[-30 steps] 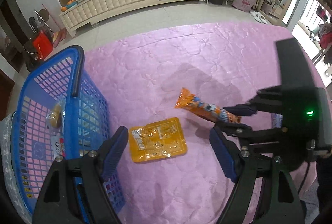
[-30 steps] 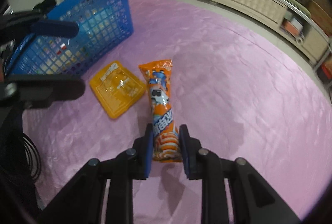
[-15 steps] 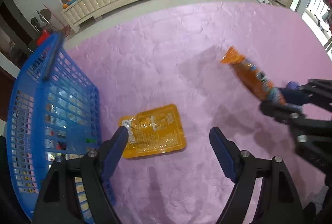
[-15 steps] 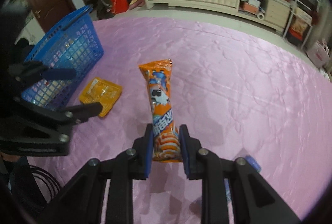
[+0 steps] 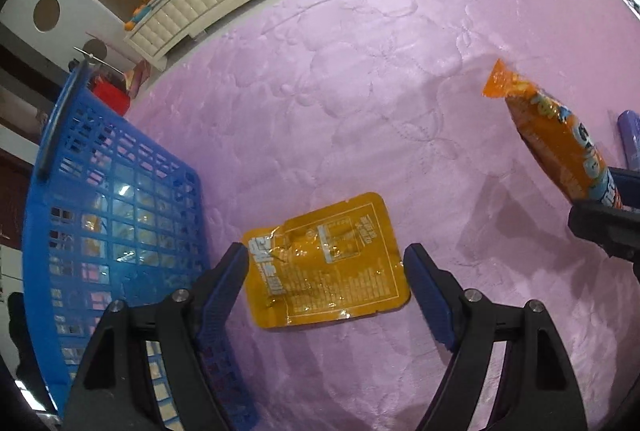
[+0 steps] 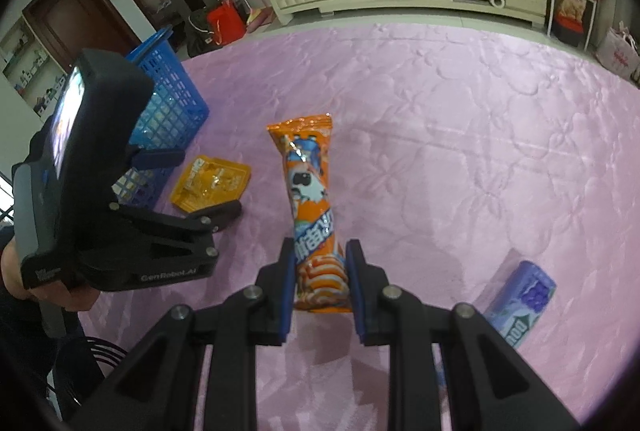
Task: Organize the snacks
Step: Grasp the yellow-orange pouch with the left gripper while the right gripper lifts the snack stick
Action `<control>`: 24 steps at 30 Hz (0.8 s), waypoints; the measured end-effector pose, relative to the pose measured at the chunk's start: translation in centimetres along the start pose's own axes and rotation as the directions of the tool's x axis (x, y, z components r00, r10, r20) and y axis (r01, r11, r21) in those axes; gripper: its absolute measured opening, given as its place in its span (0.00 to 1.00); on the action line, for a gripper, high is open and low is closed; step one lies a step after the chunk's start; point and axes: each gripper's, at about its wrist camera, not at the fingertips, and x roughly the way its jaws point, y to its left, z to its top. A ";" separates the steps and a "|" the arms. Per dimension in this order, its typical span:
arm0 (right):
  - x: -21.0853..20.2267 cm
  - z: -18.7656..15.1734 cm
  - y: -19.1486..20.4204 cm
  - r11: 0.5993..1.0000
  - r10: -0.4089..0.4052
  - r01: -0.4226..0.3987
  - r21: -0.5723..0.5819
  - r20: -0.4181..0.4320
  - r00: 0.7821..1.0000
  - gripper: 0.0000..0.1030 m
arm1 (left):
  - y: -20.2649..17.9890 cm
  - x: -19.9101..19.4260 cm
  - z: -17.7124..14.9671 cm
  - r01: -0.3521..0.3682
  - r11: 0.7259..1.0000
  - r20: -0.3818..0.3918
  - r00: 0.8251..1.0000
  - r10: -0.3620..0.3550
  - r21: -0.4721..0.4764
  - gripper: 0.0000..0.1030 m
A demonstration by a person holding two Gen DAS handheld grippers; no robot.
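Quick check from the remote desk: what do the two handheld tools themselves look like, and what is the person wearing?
Both are black plastic. The left tool and right tool each have two angular arms with silver pivot bolts and ribbed blue pads. In the right wrist view, the left one's boxy body carries a small lit screen, white "GenRobot.AI" lettering and black cables below. A dark sleeve shows.

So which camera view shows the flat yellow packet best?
The left wrist view. There the flat yellow packet lies whole and large on the pink cloth, between the open left gripper fingers, its print visible. In the right wrist view the packet is small, and that gripper hides its near edge.
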 end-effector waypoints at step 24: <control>0.8 -0.7 -0.1 0.995 0.080 -0.080 0.062 -0.007 0.997 0.27 | 2.2 -0.4 -1.2 0.308 0.931 0.014 0.950 -0.311 -0.195 0.08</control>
